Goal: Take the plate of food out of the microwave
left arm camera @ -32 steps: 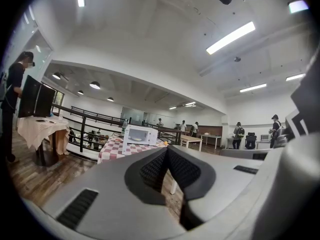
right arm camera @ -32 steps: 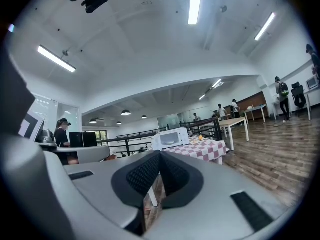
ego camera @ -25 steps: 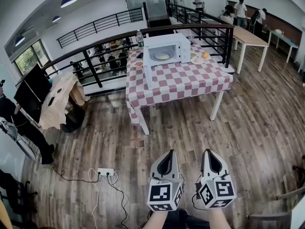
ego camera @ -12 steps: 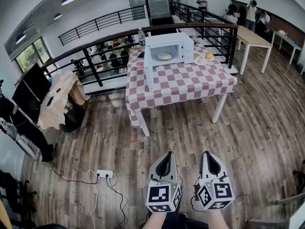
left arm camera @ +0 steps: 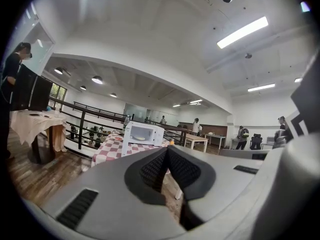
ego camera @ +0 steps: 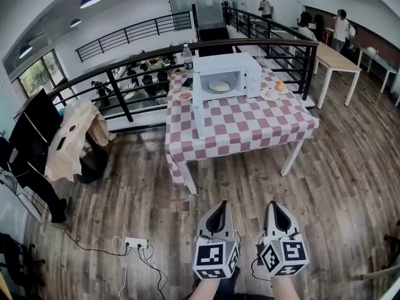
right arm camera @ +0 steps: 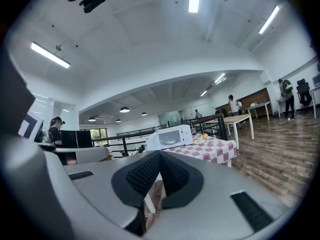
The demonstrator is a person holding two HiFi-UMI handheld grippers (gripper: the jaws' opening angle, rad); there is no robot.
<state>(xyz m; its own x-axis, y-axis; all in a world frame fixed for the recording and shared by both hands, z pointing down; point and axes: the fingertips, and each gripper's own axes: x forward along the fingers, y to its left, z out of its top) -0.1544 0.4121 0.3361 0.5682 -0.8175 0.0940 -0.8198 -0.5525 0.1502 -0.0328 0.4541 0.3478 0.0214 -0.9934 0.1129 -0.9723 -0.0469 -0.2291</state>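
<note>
Ribbed jaws together, left gripper (ego camera: 220,205) and right gripper (ego camera: 274,205) face boxy white microwave (ego camera: 226,77).

Three views toward far microwave (ego camera: 250,75)

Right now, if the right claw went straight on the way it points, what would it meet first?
Nothing close: only wooden floor lies ahead of the right claw. Further on, its line seems to reach the front edge of the checked table, below the microwave; depth is unclear.
</note>
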